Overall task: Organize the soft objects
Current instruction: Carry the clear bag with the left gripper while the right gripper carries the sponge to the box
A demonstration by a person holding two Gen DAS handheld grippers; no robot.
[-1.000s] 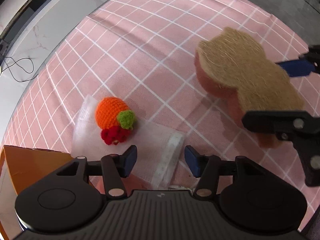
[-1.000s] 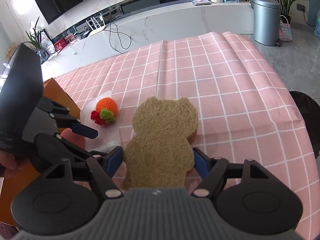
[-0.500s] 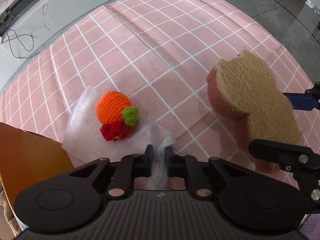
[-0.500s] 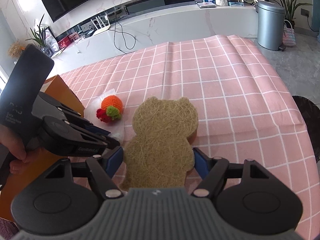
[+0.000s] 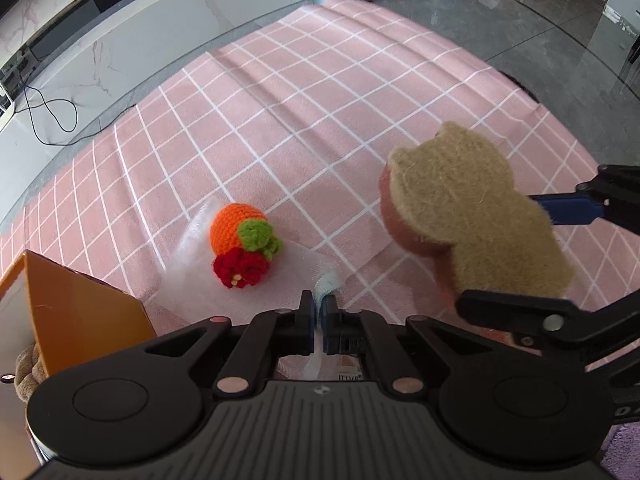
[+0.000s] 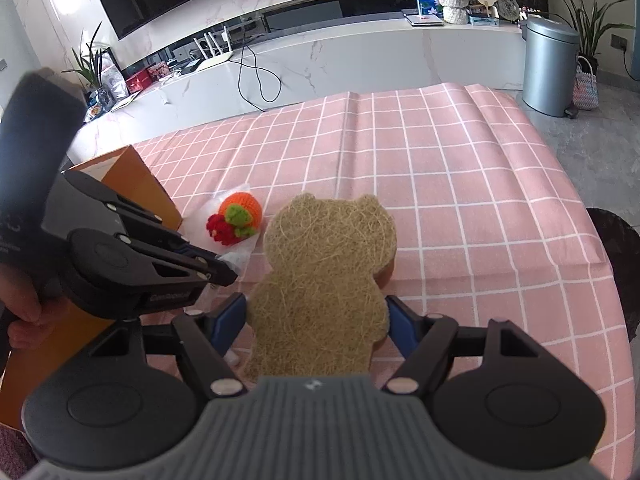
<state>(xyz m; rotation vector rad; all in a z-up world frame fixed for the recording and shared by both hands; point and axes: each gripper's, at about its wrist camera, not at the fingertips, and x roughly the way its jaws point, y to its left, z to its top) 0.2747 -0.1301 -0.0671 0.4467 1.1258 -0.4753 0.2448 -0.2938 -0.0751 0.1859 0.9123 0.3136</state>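
Left gripper (image 5: 318, 312): closed on the near edge of a thin white mesh pouch (image 5: 224, 292), a fold of it pinched between the pads. On the pouch, a crocheted orange fruit (image 5: 232, 230) with green leaf and red flower, lying on its side. Pouch spread flat on the pink checked tablecloth (image 5: 280, 120), only the pinched edge raised.

Right gripper (image 6: 318, 320): closed around a bear-shaped sponge (image 6: 328, 272), blue pads pressing on both sides of its lower body; fibrous tan face up, pinkish layer beneath. Bear's head pointing away from the gripper.

Just left of the pouch, an orange box (image 5: 80, 312), its corner touching or nearly touching the mesh; cannot tell which. At its near side, a piece of beige braided material (image 5: 28, 372).

From the right wrist view, left gripper body covering the near part of the pouch. Beyond the table: white marble counter (image 6: 360, 52), black cable, grey bin (image 6: 550, 68), plants, dark screen.
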